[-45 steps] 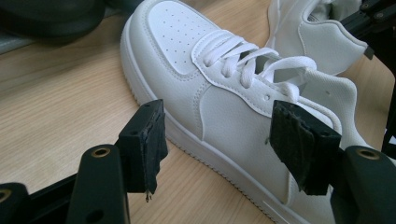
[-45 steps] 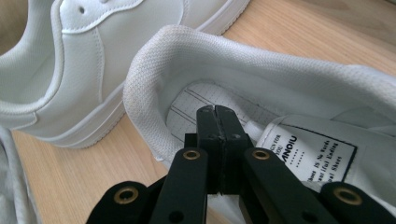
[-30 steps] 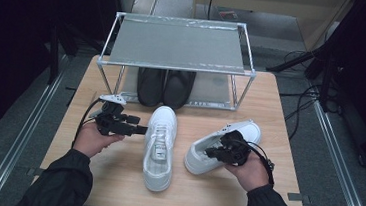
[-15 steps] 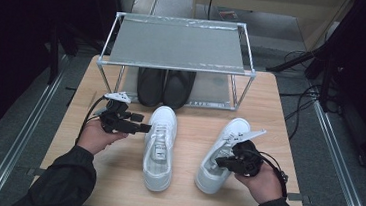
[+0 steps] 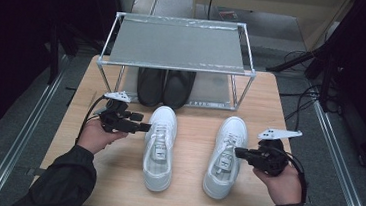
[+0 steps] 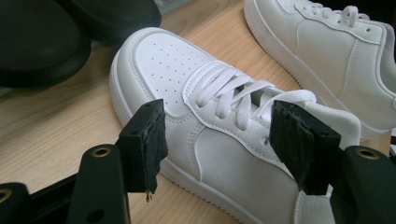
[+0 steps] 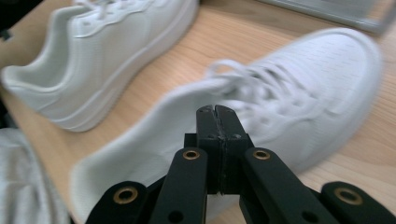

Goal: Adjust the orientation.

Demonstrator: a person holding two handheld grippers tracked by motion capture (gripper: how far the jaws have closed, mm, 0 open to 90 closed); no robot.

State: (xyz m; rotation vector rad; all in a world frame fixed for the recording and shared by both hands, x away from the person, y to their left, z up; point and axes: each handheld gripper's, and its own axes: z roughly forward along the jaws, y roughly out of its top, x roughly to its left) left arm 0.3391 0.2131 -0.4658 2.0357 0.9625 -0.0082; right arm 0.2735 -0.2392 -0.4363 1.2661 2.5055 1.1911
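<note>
Two white sneakers lie side by side on the wooden table, toes toward the rack: the left sneaker (image 5: 159,146) and the right sneaker (image 5: 225,157). My left gripper (image 5: 144,127) is open at the left sneaker's outer side. In the left gripper view its jaws (image 6: 219,140) stand wide apart, framing the laces of that sneaker (image 6: 187,79). My right gripper (image 5: 238,150) is shut, its tip at the right sneaker's outer side. In the right gripper view the closed jaws (image 7: 216,109) point at the blurred sneaker (image 7: 289,93), with nothing seen between them.
A metal-framed rack (image 5: 178,45) stands at the back of the table (image 5: 276,98). A pair of black shoes (image 5: 166,87) sits on its lower level. Bare wood lies to the left of my left hand and between the sneakers.
The right sneaker has swung from lying angled toward the right to pointing at the rack, parallel with the left one. My right hand moved right. The left gripper barely moved.
</note>
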